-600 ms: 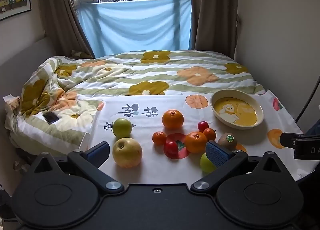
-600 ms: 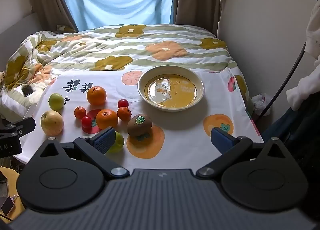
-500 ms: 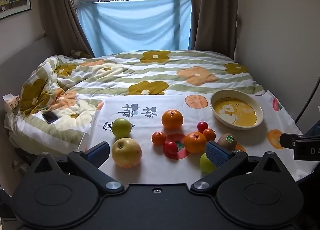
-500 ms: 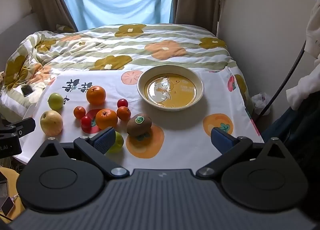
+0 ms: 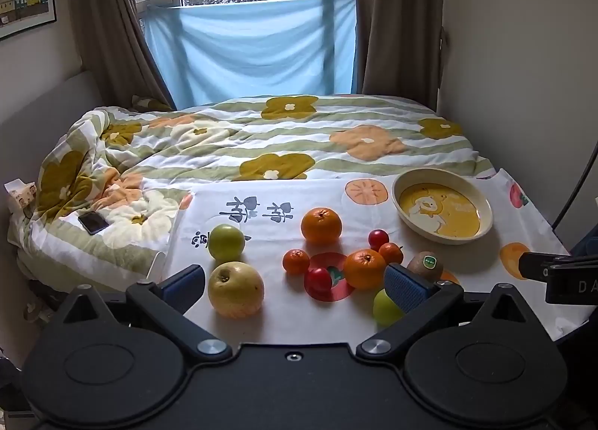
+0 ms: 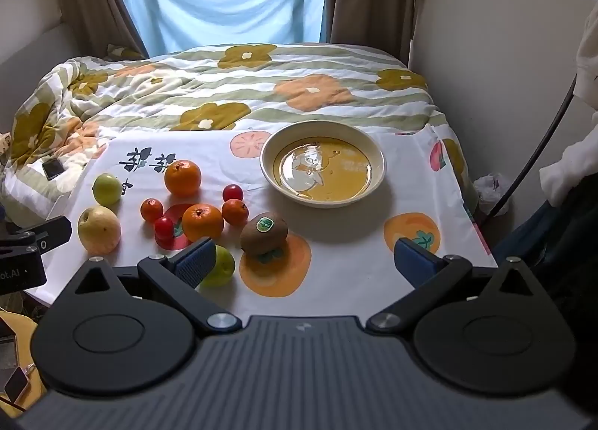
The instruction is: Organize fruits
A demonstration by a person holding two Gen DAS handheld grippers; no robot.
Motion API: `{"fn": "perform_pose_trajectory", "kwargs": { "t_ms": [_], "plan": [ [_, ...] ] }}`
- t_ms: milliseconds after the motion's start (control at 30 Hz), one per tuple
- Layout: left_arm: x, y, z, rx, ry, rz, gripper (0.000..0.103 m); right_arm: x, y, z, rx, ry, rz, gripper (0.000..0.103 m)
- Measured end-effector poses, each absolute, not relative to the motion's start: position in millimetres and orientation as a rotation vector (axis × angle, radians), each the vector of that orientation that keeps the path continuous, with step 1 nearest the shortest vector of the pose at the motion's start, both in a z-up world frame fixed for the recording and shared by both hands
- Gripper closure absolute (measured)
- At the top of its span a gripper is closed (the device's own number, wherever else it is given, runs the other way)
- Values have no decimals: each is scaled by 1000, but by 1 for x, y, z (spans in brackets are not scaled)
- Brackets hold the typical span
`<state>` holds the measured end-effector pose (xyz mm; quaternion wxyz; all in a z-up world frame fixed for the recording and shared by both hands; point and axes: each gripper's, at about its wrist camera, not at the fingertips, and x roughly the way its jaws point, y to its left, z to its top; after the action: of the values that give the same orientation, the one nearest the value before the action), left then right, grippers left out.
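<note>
Ten pieces of fruit lie loose on the printed cloth spread over the bed, all left of the bowl, which is empty. Both grippers hang above the near edge tilted downward, jaws spread wide with nothing between them: the left gripper faces the pale apple and the red tomato, the right gripper faces the kiwi.

No fruit is gripped yet, so the step in hand looks like choosing a first fruit to carry to the bowl. The kiwi is probably the best start for the right gripper — it sits nearest the bowl, with bare cloth on its right side. It is the only clearly oblong piece; its long axis runs roughly left to right, its stickered face turned up. Close the jaws across the short axis, from near and far sides, so it does not squirt out endways. Its left end lies just beside the small orange and the larger orange, so come down from above rather than sweep in sideways.

One green fruit sits partly hidden behind the right gripper's left finger — lower carefully there, since round fruit likely rolls on soft bedding.
</note>
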<state>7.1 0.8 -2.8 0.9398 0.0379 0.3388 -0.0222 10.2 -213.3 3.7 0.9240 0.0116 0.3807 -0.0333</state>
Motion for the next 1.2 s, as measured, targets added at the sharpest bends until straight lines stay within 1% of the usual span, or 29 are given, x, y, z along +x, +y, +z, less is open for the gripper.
{"fn": "perform_pose_trajectory", "kwargs": {
  "t_ms": [1200],
  "plan": [
    [10, 0, -6, 77, 708, -41, 0, 15, -207, 1, 34, 790, -57, 0]
  ]
}}
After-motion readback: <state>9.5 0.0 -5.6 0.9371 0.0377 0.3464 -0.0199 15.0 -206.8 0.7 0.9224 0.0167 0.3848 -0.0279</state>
